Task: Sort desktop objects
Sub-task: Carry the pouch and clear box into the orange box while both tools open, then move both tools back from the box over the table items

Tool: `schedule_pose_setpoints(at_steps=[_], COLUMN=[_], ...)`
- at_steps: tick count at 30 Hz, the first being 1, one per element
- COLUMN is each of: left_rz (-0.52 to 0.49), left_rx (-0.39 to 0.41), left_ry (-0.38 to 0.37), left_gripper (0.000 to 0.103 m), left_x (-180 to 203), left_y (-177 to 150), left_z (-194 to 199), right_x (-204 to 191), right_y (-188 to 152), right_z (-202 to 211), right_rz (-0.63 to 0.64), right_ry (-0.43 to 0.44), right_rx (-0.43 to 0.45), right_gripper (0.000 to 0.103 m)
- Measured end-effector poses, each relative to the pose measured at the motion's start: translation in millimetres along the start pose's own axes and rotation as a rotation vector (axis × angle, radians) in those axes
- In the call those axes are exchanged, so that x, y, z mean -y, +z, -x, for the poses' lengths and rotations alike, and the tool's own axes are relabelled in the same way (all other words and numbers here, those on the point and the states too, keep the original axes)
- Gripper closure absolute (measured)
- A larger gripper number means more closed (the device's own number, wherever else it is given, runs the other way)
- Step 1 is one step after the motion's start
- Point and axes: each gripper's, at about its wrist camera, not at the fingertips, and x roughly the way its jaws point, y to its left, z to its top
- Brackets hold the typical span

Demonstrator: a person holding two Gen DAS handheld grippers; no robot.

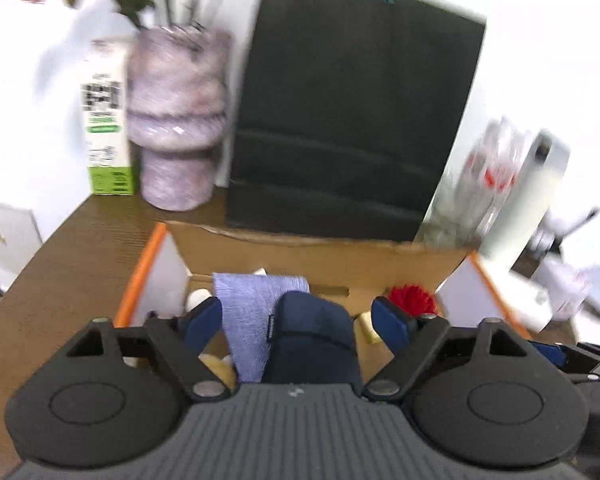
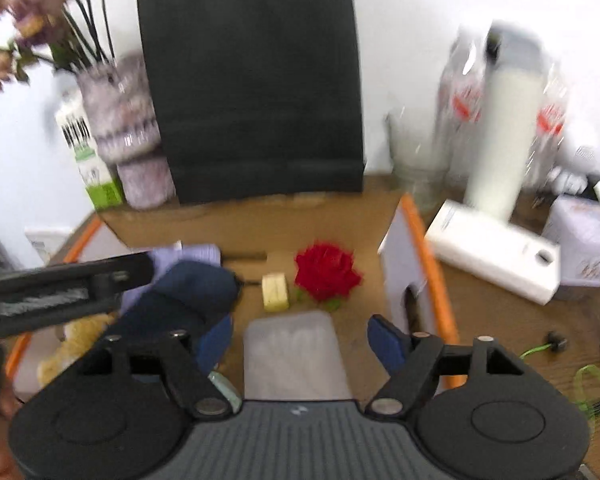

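A big black bag [image 2: 252,80] stands at the top middle. Below it the box [image 2: 428,248] already holds a blue pouch [image 2: 180,300], a red rose [image 2: 326,272] and a yellow block [image 2: 275,291]. On the right, a white box [image 2: 496,256] waits on the desk [image 2: 540,340]. Left gripper [image 1: 298,320] and right gripper [image 2: 300,340] hover wide apart, holding nothing.

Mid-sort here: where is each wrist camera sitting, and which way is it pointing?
Left wrist: behind the left tongs, open above the cardboard box, facing the black bag; a navy pouch lies between the fingers.
Right wrist: behind the right tongs, open over the box's right half, facing the same bag; the left tongs' arm crosses at left.
Shared: box, bag, red flower, vase.
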Motion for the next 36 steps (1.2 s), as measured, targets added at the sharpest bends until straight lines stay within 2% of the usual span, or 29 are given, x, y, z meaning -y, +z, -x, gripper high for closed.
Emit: schedule_pose_setpoints(at_steps=[3, 5, 7, 10, 13, 16, 18, 20, 22, 25, 27, 30, 36], left_rz=[0.065, 0.056, 0.041, 0.017, 0.003, 0.095, 0.163, 0.187, 0.143, 0.035, -0.033, -0.085, -0.151], left_rx=[0.073, 0.104, 0.118, 0.128, 0.137, 0.142, 0.139, 0.119, 0.115, 0.126, 0.14, 0.134, 0.09], left_ry=[0.016, 0.014, 0.02, 0.002, -0.02, -0.037, -0.019, 0.031, 0.055, 0.135, 0.133, 0.133, 0.109], left_gripper=[0.004, 0.0, 0.0, 0.0, 0.0, 0.0, 0.0, 0.0, 0.0, 0.0, 0.0, 0.0, 0.0], left_x=[-5.8, -5.6, -8.0, -8.2, -16.5, -37.1, -51.1, -57.8, -59.0, -50.3, -44.7, -35.8, -26.2], left_y=[-4.2, -10.1, -23.1, -48.8, -87.0, -142.9, -175.3, -198.1, -218.5, -237.5, -246.6, -252.9, -260.1], left_z=[40.4, 62.8, 86.4, 116.9, 146.1, 171.3, 182.7, 187.6, 192.1, 197.1, 200.9, 205.2, 207.9], right_x=[1.7, -2.7, -8.8, -16.7, -18.9, -22.0, -24.5, -26.5, -26.6, -22.8, -24.2, -28.2, -30.8], right_y=[2.7, -2.3, -14.2, -39.0, -72.1, -112.2, -142.6, -167.9, -193.9, -226.1, -240.9, -251.7, -274.1], right_z=[33.6, 55.8, 81.5, 116.9, 145.9, 166.6, 174.4, 177.9, 183.5, 190.3, 190.5, 192.7, 207.2], right_rz=[0.01, 0.031, 0.066, 0.104, 0.091, 0.101, 0.112, 0.128, 0.108, 0.084, 0.101, 0.137, 0.132], right_ry=[0.009, 0.009, 0.024, 0.06, 0.088, 0.113, 0.108, 0.084, 0.051, 0.09, 0.07, 0.025, 0.048], right_rx=[0.076, 0.115, 0.168, 0.217, 0.24, 0.232, 0.221, 0.226, 0.24, 0.239, 0.223, 0.209, 0.193], right_gripper=[0.023, 0.021, 0.016, 0.015, 0.014, 0.014, 0.013, 0.013, 0.013, 0.012, 0.012, 0.012, 0.012])
